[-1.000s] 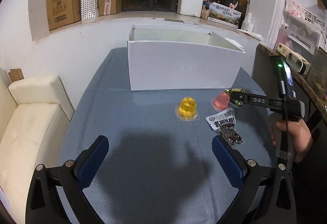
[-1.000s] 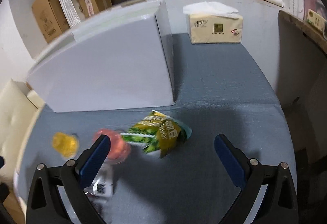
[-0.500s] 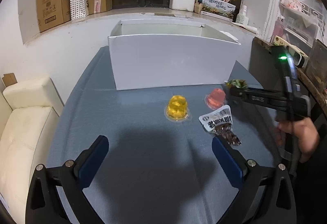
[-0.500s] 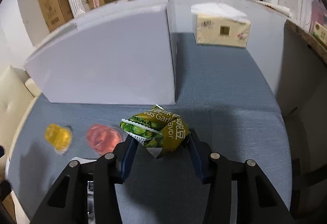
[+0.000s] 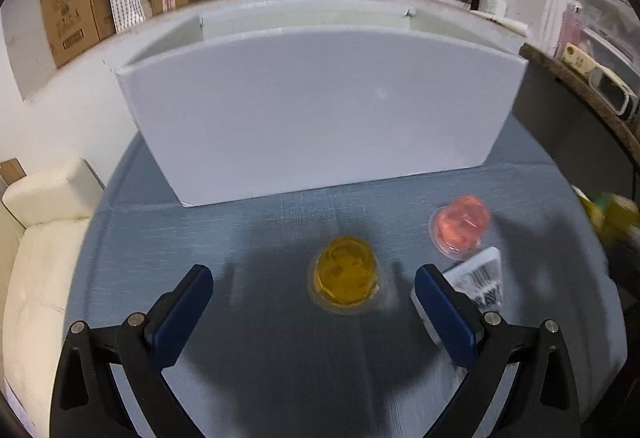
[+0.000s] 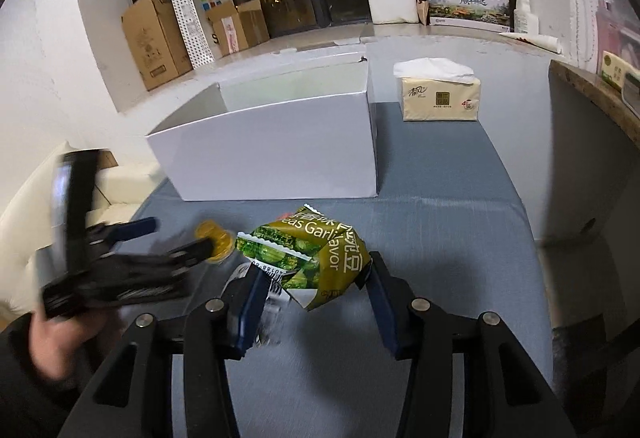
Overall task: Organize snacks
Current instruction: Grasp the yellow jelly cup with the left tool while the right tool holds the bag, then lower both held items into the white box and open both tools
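A cream sofa (image 5: 36,238) hugs the tabletop's (image 5: 280,378) left edge, leaving bare blue cloth in front of it. The left gripper (image 5: 312,294) hovers low with its fingers (image 5: 182,312) spread wide apart, holding nothing; the yellow jelly cup (image 5: 346,278) sits on the cloth between them, nearer the right finger. Behind, the white box (image 5: 320,118) stands open-topped, its front wall spanning most of the tabletop's width, with a strip of free cloth between it and the cups. To the right, the pink jelly cup (image 5: 462,226) touches a white barcode packet (image 5: 482,284), which runs under the left gripper's right finger. Farther right, the right gripper (image 6: 312,278) has its fingers (image 6: 250,302) clamped on the green pea bag (image 6: 316,254), which looks lifted clear of the cloth. Beyond it the right side of the tabletop lies open up to a tissue pack (image 6: 438,94) just beside the box's right wall.
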{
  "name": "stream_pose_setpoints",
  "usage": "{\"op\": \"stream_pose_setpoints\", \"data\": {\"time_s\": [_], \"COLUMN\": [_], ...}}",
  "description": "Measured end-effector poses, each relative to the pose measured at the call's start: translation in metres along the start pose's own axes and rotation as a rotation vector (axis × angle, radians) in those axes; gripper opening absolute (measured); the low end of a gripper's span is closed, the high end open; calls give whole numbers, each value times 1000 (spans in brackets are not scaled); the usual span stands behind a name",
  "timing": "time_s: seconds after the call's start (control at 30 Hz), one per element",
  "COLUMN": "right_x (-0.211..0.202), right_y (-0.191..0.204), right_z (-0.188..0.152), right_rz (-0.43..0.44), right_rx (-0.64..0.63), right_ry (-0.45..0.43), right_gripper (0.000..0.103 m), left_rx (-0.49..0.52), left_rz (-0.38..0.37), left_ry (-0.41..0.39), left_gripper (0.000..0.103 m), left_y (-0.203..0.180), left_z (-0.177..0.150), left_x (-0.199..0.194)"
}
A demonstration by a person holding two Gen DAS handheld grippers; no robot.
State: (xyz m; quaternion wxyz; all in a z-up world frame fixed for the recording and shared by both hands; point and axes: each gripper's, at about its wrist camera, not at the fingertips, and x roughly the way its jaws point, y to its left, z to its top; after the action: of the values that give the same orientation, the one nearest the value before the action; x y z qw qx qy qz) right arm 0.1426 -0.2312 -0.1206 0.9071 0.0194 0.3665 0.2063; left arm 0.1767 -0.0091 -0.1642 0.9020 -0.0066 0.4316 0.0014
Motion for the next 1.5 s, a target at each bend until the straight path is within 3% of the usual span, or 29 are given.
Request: {"op": "stream_pose_setpoints", "data": {"time_s": [0.1, 0.17, 0.23, 0.33, 0.37, 0.6, 0.8, 0.9, 1.13, 1.23, 1.43, 1.5], "right_x": [-6, -7, -4, -4, -3, 3, 3, -1, 1, 15, 60, 76], "right_y": [0, -1, -3, 2, 3, 13, 21, 25, 40, 43, 38, 32], "right_z": [-6, -9, -9, -10, -11, -4, 12, 32, 111, 139, 175, 181], "right_rz": [3, 7, 10, 22, 24, 49, 61, 74, 87, 79, 48, 9], "right_rx": [-2, 3, 5, -1, -4, -16, -32, -35, -66, -66, -66, -62], "right_ry": [1, 6, 12, 9, 10, 7, -16, -48, -158, -161, -112, -84], "right_gripper": [52, 52, 52, 52, 52, 52, 52, 52, 52, 52, 53, 60], "left_rx": [-17, -3, -16, -3, 4, 21, 18, 28, 53, 65, 51, 46], "left_rz": [-25, -23, -91, -88, -102, -141, -171, -167, -106, -82, -41, -21], "left_ry": [8, 31, 52, 34, 28, -30, -126, -181, -315, -338, -294, -265], "left_gripper": [94, 68, 46, 45, 38, 38, 38, 38, 38, 38, 40, 56], "left_y": [2, 1, 2, 1, 0, 4, 14, 20, 29, 34, 41, 43], "left_z": [3, 3, 3, 1, 0, 0, 10, 22, 88, 115, 149, 151], "left_x": [6, 12, 15, 8, 5, -26, -69, -86, -117, -112, -70, -57]}}
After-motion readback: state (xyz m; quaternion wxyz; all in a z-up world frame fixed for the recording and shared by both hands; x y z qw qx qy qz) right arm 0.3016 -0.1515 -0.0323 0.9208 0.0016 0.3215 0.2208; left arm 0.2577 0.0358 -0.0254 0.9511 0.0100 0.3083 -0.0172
